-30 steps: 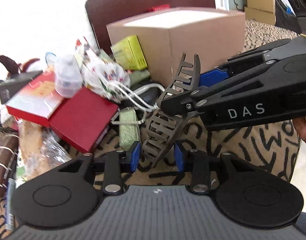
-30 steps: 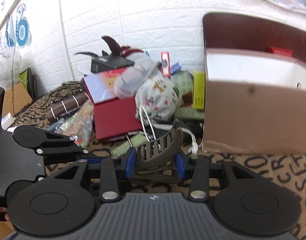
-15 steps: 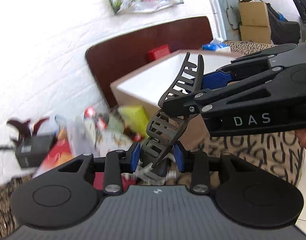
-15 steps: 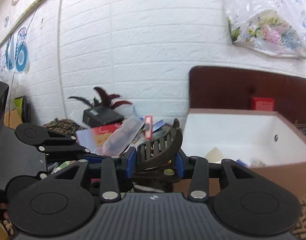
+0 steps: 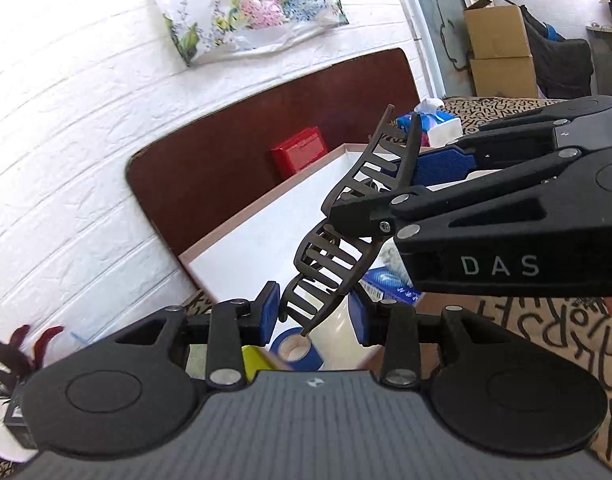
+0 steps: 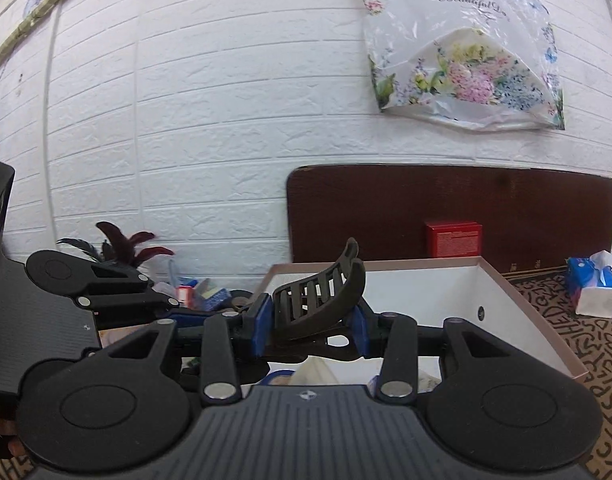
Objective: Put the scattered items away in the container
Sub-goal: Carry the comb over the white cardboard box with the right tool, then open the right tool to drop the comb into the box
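Above the open box (image 5: 265,216), a dark hair claw (image 5: 338,248) hung in the air, gripped at both ends. In the left wrist view the left gripper (image 5: 314,312) sat at six o'clock of the claw, its blue pads (image 5: 269,312) closed on the claw's lower tines, the near pad touching the comb and the far one just beside it. The right gripper (image 5: 386,196) came in from three o'clock, clenched on the claw's upper half, with the claw's top tips pointing toward twelve o'clock past its fingers. In the right wrist view the claw (image 6: 318,300) lay crosswise between the right gripper's (image 6: 312,322) pads, pressed on both sides, its curved back arching up toward one o'clock. The left gripper (image 6: 173,304) reached in from nine o'clock there, its tip meeting the claw's low end. The box (image 6: 518,304), pink-rimmed and white inside, stood directly under and beyond the claw, from twelve to three o'clock of the right gripper. Inside it, at six o'clock of the claw, a blue tape roll (image 5: 295,354) lay near a small blue carton (image 5: 386,284). A red box (image 6: 453,239) stood behind the box against a brown board (image 6: 386,208), and a tissue pack (image 6: 594,288) sat at three o'clock on the patterned cloth (image 6: 586,340).
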The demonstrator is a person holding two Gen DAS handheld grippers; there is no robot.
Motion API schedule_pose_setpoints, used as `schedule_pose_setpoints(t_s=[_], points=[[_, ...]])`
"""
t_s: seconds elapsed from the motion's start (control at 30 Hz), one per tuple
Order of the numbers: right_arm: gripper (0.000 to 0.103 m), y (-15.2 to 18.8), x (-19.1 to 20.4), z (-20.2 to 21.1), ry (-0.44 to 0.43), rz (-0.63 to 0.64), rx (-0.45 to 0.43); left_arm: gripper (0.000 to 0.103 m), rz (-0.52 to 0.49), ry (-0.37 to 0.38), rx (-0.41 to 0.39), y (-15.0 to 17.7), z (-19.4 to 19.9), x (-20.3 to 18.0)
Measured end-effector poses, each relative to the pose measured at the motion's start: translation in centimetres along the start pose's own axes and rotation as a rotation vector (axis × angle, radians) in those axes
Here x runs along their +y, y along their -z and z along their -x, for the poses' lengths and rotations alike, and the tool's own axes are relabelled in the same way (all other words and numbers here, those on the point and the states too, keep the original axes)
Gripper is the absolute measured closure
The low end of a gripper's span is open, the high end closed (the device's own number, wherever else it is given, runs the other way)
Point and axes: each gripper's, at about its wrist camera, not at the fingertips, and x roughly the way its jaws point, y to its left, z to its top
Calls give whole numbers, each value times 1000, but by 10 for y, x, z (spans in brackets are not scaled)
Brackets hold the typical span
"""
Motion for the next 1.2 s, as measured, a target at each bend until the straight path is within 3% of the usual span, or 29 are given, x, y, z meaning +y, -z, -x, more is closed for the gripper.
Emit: schedule_pose_setpoints(t_s=[0.3, 0.6, 0.73, 0.87, 1.2], points=[[63, 18, -30, -25, 27, -56, 66, 65, -3, 30, 87, -4, -41, -10], [60, 23, -38, -35, 38, -98, 112, 61, 70, 46, 140, -7, -48, -2], [60, 27, -43, -35, 41, -153, 123, 60, 57, 36, 133, -10, -51, -5], [60, 28, -44, -32, 50, -162, 130, 53, 60, 31, 132, -9, -50, -4], [40, 27, -27, -10, 59, -165, 123, 35, 83, 4, 97, -3, -30, -1]])
